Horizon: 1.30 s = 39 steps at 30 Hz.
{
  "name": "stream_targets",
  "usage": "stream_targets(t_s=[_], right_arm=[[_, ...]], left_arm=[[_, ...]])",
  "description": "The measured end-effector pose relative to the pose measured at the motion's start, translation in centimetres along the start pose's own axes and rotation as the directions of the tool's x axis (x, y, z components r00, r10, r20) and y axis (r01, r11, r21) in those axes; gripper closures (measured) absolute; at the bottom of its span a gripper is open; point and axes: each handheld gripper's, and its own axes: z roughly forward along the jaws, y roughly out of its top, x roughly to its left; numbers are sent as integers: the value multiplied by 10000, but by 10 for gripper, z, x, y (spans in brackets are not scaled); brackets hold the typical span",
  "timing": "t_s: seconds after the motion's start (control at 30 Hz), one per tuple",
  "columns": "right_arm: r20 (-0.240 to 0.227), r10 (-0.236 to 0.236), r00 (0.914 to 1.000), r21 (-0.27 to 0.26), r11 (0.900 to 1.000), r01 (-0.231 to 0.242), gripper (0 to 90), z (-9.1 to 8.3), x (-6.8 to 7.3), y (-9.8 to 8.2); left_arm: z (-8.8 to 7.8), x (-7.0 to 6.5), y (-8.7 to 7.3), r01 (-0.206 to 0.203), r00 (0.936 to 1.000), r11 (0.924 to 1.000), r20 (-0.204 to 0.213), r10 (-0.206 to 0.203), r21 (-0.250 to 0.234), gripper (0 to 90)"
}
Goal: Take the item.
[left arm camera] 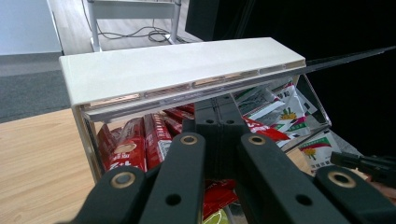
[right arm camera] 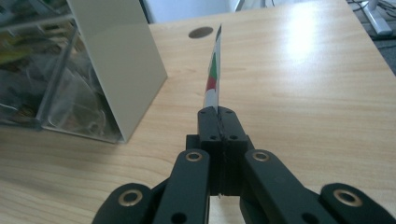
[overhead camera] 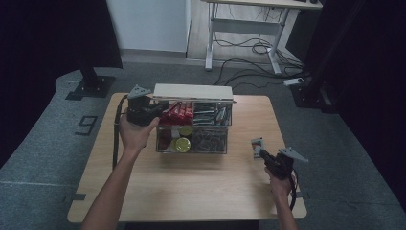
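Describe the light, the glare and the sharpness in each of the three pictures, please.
High view: dim, dark at both sides, soft and grainy; the box shows little detail. Left gripper view: brighter, the white lid evenly lit, the near tongs slightly soft. Right gripper view: a pale glare patch on the table, the packet seen edge-on, the box wall blurred.

A light wooden table (overhead camera: 191,187) with rounded corners stands on grey carpet (overhead camera: 43,143). Directly on it, toward the far edge and a little left of centre, sits a clear plastic organiser box (overhead camera: 194,127) with a cream-coloured lid (overhead camera: 193,91) raised along its back. The box is split into compartments: red snack packets (overhead camera: 178,113) at the far left, white and green packets (overhead camera: 210,114) at the far right, yellow round lids (overhead camera: 181,143) at the near left. The tabletop around it is bare wood. In the right gripper view a small dark round cap (right arm camera: 201,32) is set into the tabletop near its far edge.
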Motion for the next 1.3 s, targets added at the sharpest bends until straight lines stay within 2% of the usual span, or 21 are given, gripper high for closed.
stream_targets(t_s=[0.23,0.37,0.73,0.93,1.07,1.13,1.17,1.2,1.23,1.27,1.3], right_arm=[[135,-69,9999,371,9993,64,895,8,-4,-9],[131,38,9999,408,9992,-43,895,9,-7,-11],[797,33,9968,758,9971,-94,887,12,-20,-17],[1085,-29,9941,1074,9942,-88,836,16,-25,-21],[1326,-245,9909,1219,9925,83,757,18,-25,-22],[1550,-353,9873,1206,9926,165,659,18,-24,-22],[1878,-432,9813,1217,9924,204,563,18,-23,-21],[1878,-432,9813,1217,9924,204,563,18,-23,-21],[2067,-376,9777,1121,9936,145,489,17,-23,-21],[2067,-376,9777,1121,9936,145,489,17,-23,-21],[2210,-305,9748,972,9952,91,442,15,-23,-19]], left_arm=[[0,-1,-1,-4,10000,10000,0,4,2,900],[0,-1,-1,7,10000,10000,9,-7,7,900],[1,-2,-2,-7,10000,10000,13,7,30,900],[1,-2,-2,-13,10000,10000,15,13,34,900],[1,-2,-2,-15,10000,10000,14,15,28,900],[1,-2,-2,-17,10000,10000,15,17,27,900],[1,-2,-2,-14,10000,10000,17,14,27,900],[1,-2,-2,-15,10000,10000,20,15,24,900],[1,-2,-2,-18,10000,10000,23,18,22,900],[1,-3,-2,-23,10000,10000,27,22,24,900],[1,-3,-2,-28,10000,10000,31,28,21,900]])
